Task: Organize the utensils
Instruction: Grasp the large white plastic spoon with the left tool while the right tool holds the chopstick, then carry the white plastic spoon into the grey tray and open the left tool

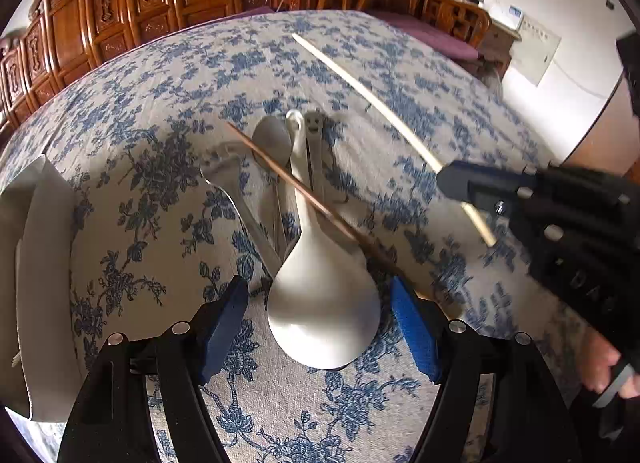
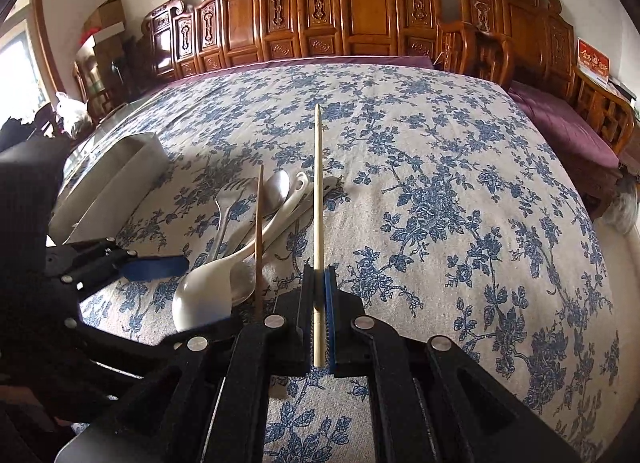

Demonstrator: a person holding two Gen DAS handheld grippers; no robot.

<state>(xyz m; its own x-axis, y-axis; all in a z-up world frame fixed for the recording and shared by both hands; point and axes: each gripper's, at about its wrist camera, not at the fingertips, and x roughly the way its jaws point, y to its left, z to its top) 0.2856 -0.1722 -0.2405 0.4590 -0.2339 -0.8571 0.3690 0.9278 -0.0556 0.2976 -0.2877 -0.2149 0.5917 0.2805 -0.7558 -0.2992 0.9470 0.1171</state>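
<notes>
A white ceramic spoon (image 1: pixel 324 315) lies on top of a pile with a metal spoon (image 1: pixel 272 139), a metal fork (image 1: pixel 224 183) and a smiley-handled metal utensil (image 1: pixel 314 123). A brown chopstick (image 1: pixel 304 199) rests slanted across them. My left gripper (image 1: pixel 320 327) stands open over the white spoon's bowl, with a blue pad on each side and small gaps to both. My right gripper (image 2: pixel 319 283) is shut on a pale chopstick (image 2: pixel 319 191) that points away over the cloth. In the left wrist view that gripper (image 1: pixel 452 183) is at the right and the pale chopstick (image 1: pixel 360 91) sticks out of both its sides.
A white open box (image 2: pixel 116 179) stands left of the pile, with its wall (image 1: pixel 40 263) close to my left gripper. The blue floral tablecloth (image 2: pixel 440 203) covers the table. Carved wooden seating (image 2: pixel 360 11) lines the far edge. A person's hand (image 1: pixel 608 367) holds the right gripper.
</notes>
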